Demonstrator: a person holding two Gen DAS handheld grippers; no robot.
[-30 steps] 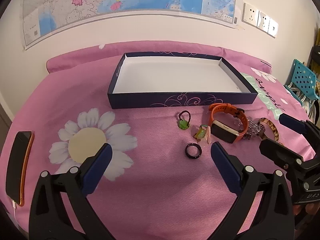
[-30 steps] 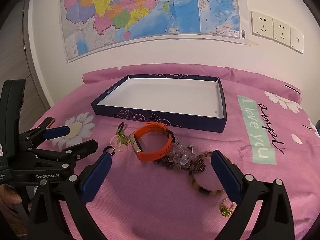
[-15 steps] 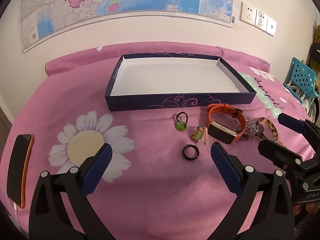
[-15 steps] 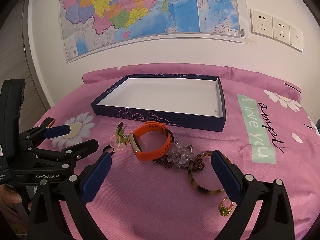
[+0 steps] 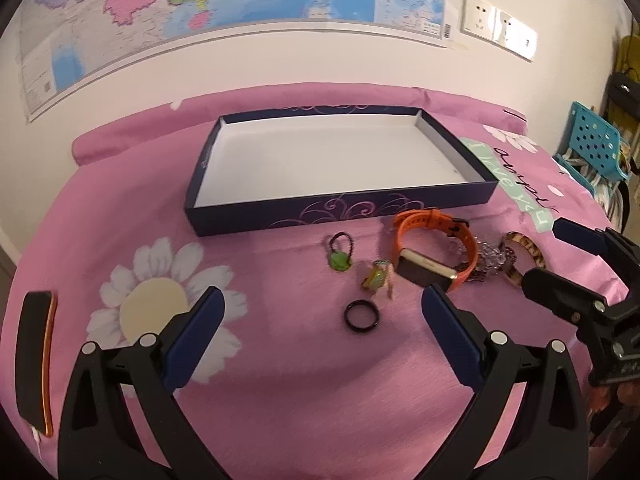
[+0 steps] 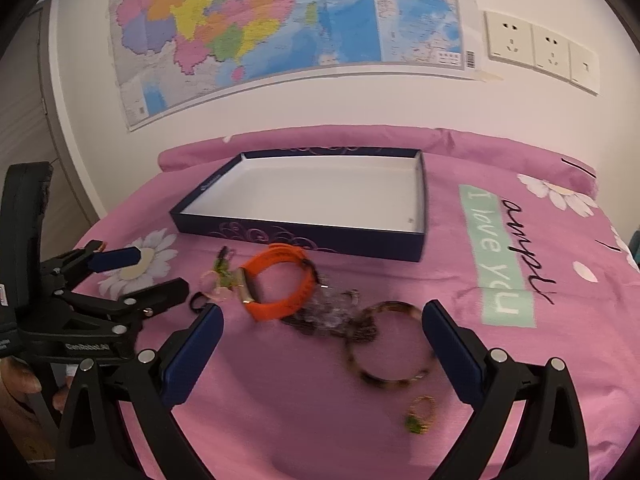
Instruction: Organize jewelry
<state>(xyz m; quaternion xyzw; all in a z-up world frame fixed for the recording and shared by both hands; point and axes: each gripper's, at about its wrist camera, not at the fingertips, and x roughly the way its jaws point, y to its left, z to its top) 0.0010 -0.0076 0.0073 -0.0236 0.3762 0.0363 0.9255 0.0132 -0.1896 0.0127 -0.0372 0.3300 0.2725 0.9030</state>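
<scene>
1. Black-framed with blue pads, the left hand-held gripper (image 5: 320,312) hangs low over the pink bedspread (image 5: 280,392), its jaws spread wide with nothing between them.
2. Its line of sight runs toward a black ring (image 5: 361,316) lying flat on the bed, just ahead of the gap between the fingers.
3. To the right, the right hand-held gripper (image 6: 322,322) is likewise spread wide and grips nothing (a tortoiseshell bangle (image 6: 387,346) lies on the cloth between its two pads, untouched).
4. A bit of the person's hand (image 6: 18,380) shows at the left edge of the right wrist view, under the left tool.
5. Further back sits a shallow navy box (image 5: 280,220) with a white floor, and nothing lies inside it.
6. All the jewelry lies on the bedspread in front of the box: a small green charm on a dark loop (image 5: 341,251), a yellow-green charm (image 5: 376,278), an orange watch (image 5: 434,250) standing on its edge, and a clear beaded piece (image 5: 490,256) touching the bangle.
7. A gold ring with a green stone (image 6: 420,414) lies nearest the right gripper, apart from the rest.
8. At the far left edge of the bed rests a phone in an orange case (image 5: 34,360).
</scene>
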